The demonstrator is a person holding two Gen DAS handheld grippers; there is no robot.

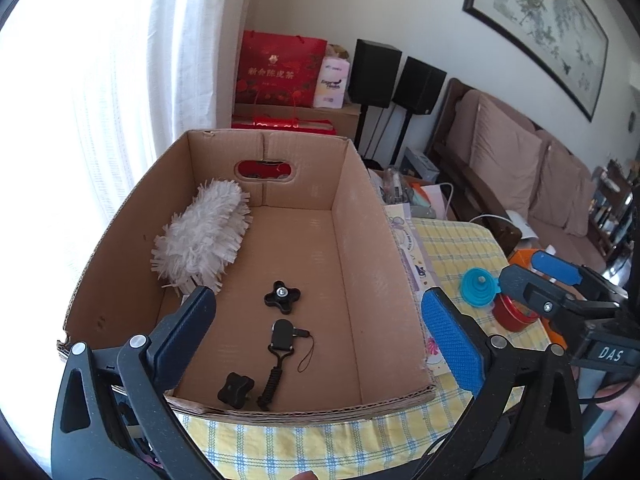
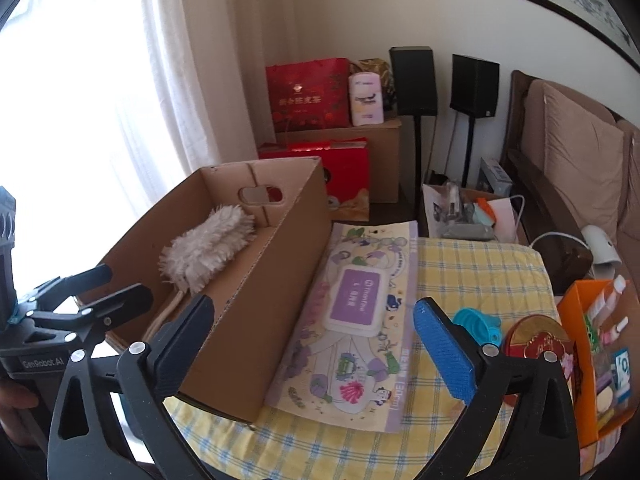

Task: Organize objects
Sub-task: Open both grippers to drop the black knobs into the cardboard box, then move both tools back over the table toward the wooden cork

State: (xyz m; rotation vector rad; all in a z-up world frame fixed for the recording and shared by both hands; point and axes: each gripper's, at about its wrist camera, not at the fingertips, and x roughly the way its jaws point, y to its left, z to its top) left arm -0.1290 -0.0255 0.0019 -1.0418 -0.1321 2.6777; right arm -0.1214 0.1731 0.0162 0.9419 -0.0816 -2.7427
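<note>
Jaws wide and empty on both grippers; only the left wrist view shows the black knob [image 1: 282,297] in the cardboard box [image 1: 372,240].

Plain brown cardboard box [image 1: 360,240] fills the middle of the left wrist view, and in its upper left a fluffy white duster head [image 1: 204,232]; black knobs [image 1: 282,297] and a black strap clip [image 1: 282,334] sit dark on its floor. Lower down, the desk [image 1: 280,440] wears a yellow cloth checked in white and pale blue. At right, a turquoise funnel [image 1: 478,282] over a red tin [image 1: 510,314]. In the right wrist view, centre, a wipes pack [image 2: 360,320], pastel cartoon print with a purple lid; an orange box [image 2: 580,320] at far right.
</note>
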